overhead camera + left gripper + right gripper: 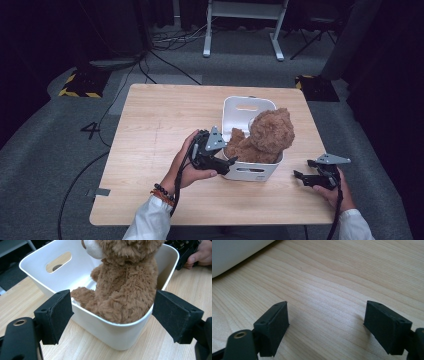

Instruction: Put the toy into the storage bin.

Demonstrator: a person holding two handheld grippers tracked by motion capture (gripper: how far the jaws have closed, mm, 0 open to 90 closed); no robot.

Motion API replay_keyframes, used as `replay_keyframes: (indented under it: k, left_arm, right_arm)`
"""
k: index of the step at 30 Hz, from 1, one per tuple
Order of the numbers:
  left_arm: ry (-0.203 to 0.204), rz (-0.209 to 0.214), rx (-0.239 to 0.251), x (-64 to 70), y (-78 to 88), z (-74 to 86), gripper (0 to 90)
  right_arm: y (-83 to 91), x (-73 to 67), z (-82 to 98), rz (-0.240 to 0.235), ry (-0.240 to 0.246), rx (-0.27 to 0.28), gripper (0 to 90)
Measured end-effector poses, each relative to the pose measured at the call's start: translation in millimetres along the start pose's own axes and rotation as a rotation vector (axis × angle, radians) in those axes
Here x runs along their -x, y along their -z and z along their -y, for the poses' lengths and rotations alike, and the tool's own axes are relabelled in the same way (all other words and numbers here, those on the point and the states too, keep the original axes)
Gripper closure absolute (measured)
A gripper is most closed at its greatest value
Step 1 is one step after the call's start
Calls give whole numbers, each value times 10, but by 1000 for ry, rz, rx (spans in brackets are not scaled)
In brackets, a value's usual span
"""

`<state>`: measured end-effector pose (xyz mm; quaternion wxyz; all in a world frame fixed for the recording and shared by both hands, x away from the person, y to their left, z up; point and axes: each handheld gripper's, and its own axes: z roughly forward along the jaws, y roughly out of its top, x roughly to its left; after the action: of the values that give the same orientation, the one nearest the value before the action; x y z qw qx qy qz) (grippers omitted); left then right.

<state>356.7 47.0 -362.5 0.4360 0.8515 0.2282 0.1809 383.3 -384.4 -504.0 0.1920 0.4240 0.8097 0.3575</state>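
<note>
Dark room with grey carpet, black cables trailing over the floor (75,150), yellow-and-black hazard tape at two corners, a white frame at the far side.

Bench (160,130): pale wood grain, rectangular.

White bin (250,170): plastic, rounded corners, slot handle in its far wall; stands right of centre on the bench.

Teddy bear (265,137): brown plush, pale muzzle; sits inside the white bin, head rising above the rim, leaning toward the right wall.

Left tongs (226,165): held in the left hand (187,167) at the bin's near left corner, tips at the rim. Jaws spread wide; in the left gripper view they stand either side of the bin wall and the bear, pressing on neither.

Right tongs (302,176): held in the right hand (332,192), low over bare bench right of the bin, apart from it. Jaws spread wide, nothing between them.
</note>
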Motion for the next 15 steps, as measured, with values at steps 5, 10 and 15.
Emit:
replay_keyframes:
  k: [5,10,15]
  left_arm:
    - [-11,-26,-8,-3,60,51,169]
    - [-12,-49,-21,-18,110,107,168]
    - [-13,-63,-21,-40,166,165,167]
  right_arm:
    - [0,-1,0,1,-1,0,195]
    - [0,-1,0,1,-1,0,195]
    - [0,-1,0,1,-1,0,195]
